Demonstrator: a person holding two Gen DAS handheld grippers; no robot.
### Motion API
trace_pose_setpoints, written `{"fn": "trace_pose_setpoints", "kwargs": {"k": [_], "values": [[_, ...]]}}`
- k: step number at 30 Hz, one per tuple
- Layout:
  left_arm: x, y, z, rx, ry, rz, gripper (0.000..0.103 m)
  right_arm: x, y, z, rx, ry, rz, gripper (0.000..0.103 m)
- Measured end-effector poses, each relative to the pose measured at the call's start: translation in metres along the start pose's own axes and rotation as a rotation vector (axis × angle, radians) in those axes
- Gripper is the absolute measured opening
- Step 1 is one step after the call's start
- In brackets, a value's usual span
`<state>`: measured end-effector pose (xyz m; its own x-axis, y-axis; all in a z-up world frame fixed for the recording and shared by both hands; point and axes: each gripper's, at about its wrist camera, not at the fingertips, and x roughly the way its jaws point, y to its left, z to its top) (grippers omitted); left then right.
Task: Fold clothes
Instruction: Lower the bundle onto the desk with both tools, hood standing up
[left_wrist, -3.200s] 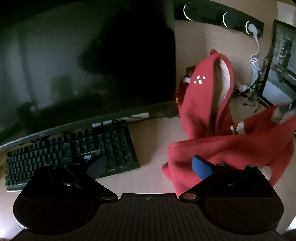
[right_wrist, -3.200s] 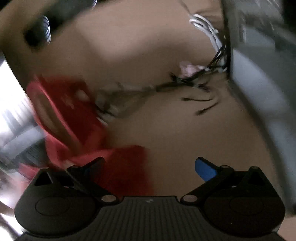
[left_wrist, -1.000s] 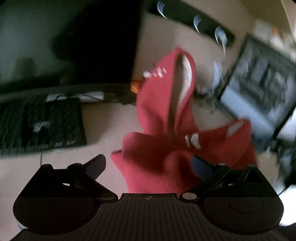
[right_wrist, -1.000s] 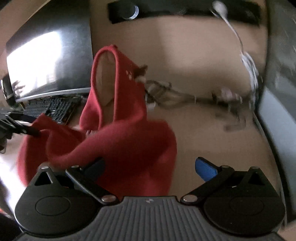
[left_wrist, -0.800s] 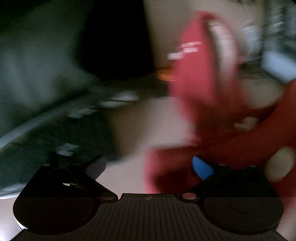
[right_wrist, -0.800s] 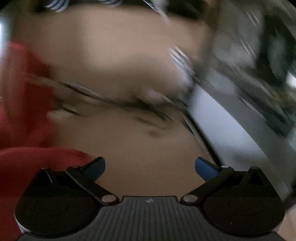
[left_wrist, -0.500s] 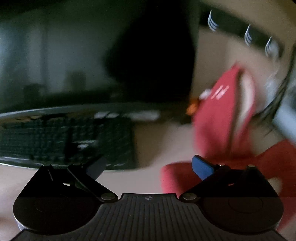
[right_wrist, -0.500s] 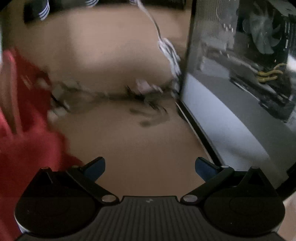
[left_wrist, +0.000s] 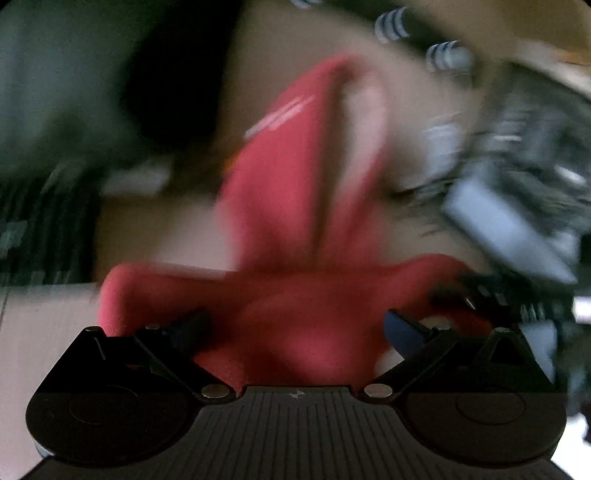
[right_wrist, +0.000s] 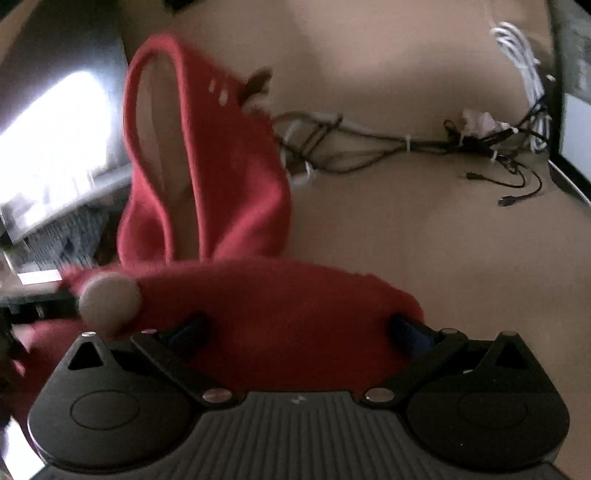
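Observation:
A red fleece hooded garment (left_wrist: 295, 206) lies on the tan desk, its cream-lined hood (right_wrist: 207, 147) standing up at the back. The left wrist view is blurred by motion. My left gripper (left_wrist: 295, 328) is open, and a bunched fold of the red cloth sits between its spread fingers. My right gripper (right_wrist: 299, 328) is also open, with the garment's front fold lying across the gap between its fingers. A round beige cuff or pompom (right_wrist: 107, 295) shows at the fold's left end. The right gripper appears as a dark blur (left_wrist: 480, 295) at the cloth's right end.
A dark monitor (left_wrist: 92, 92) and a keyboard (left_wrist: 40, 229) stand to the left of the garment. A tangle of cables (right_wrist: 406, 147) crosses the desk (right_wrist: 369, 229) behind it. A power strip (left_wrist: 417, 40) lies at the back, and a computer case (left_wrist: 524, 192) stands at the right.
Both grippers have swung back toward the garment. The red cloth now lies between the fingers of each, where half a second ago it was off to the side.

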<state>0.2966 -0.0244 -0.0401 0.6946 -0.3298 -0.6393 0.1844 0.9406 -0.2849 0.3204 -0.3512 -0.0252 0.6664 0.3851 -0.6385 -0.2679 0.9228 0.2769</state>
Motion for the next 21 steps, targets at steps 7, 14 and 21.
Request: {"fn": "trace_pose_setpoints", "kwargs": {"k": [7, 14, 21], "values": [[-0.004, 0.012, -0.002, -0.071, -0.038, -0.049, 0.102, -0.002, 0.013, 0.007, -0.087, 0.023, -0.039, 0.103], [-0.059, -0.001, -0.002, -0.1, -0.094, -0.077, 0.102, -0.038, 0.056, 0.003, -0.122, -0.073, 0.058, 0.103], [-0.051, 0.005, -0.026, -0.129, 0.012, -0.046, 0.102, -0.012, 0.062, -0.023, 0.029, -0.093, 0.073, 0.103]]}}
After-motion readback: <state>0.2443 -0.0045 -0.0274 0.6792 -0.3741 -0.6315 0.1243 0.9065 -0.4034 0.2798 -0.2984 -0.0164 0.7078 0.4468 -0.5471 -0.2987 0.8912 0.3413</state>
